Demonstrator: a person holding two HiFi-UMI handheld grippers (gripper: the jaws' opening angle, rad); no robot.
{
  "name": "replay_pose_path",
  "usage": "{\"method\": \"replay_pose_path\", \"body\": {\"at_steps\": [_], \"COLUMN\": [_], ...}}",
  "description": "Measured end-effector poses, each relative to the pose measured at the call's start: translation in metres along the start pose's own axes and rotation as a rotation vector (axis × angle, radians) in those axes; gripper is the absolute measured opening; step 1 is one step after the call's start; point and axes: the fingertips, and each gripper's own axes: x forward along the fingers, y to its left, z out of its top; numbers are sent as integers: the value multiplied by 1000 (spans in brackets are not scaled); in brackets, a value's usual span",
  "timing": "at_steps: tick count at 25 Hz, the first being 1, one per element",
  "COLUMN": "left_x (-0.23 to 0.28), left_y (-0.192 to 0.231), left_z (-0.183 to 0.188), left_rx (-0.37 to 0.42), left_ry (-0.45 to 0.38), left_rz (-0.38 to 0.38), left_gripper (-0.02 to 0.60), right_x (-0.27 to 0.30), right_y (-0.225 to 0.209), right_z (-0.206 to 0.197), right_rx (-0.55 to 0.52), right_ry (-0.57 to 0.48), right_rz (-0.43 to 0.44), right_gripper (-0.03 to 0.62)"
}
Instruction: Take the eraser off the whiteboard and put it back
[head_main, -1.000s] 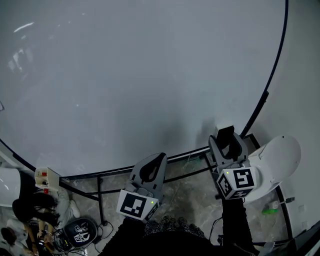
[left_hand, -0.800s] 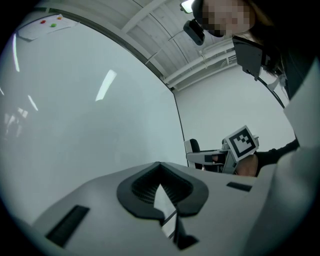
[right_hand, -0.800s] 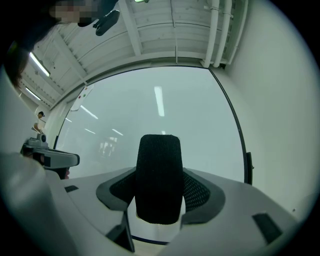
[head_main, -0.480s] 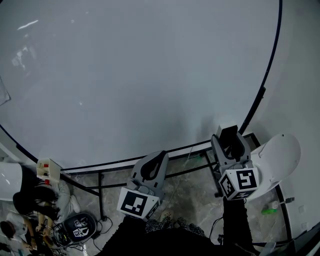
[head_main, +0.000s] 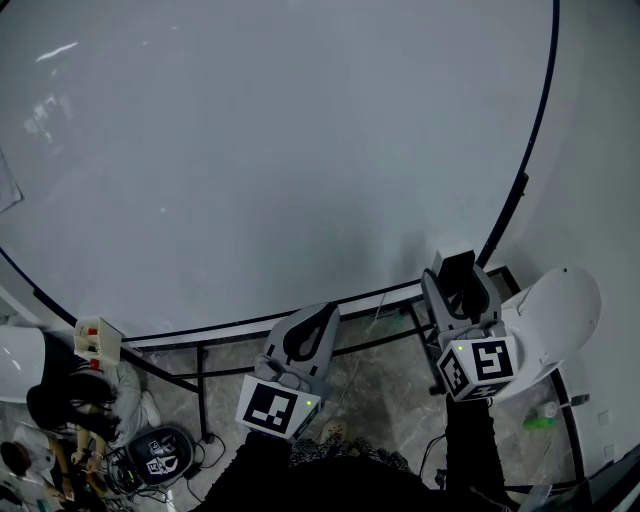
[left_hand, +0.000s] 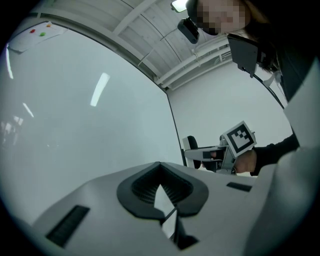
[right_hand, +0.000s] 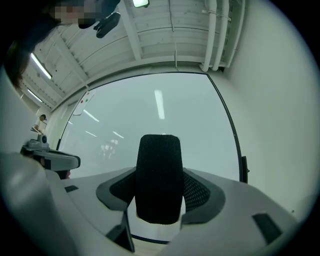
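The eraser (right_hand: 159, 175), a dark felt-faced block, is standing upright between the fingers of the right gripper (head_main: 458, 283), which are clamping it from both sides. It is sitting in front of the whiteboard (head_main: 280, 150), near that board's lower right corner and just above its bottom edge. Whether its face is touching the surface cannot be told; from the right gripper view it appears to be held just clear of it.

The left gripper (head_main: 318, 318) is hanging lower, by the middle of the board's bottom edge, with its fingers pressed together on nothing.

Judging from this, the eraser is off the board and the step in hand is putting it back. To do that well, the person should be keeping the eraser's flat face square to the board, bringing it in straight rather than at an angle, pressing until it is seating flat, and only then loosening the fingers. The left gripper is best kept out of the way.
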Motion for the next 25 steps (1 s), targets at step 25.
{"method": "replay_pose_path", "body": {"at_steps": [25], "left_x": [-10], "left_y": [5], "left_z": [6], "left_rx": [1], "left_ry": [-41], "left_rz": [39], "left_gripper": [6], "right_x": [1], "right_y": [7], "right_z": [5], "right_rx": [12], "right_ry": [-7], "right_rz": [29], "right_gripper": [268]}}
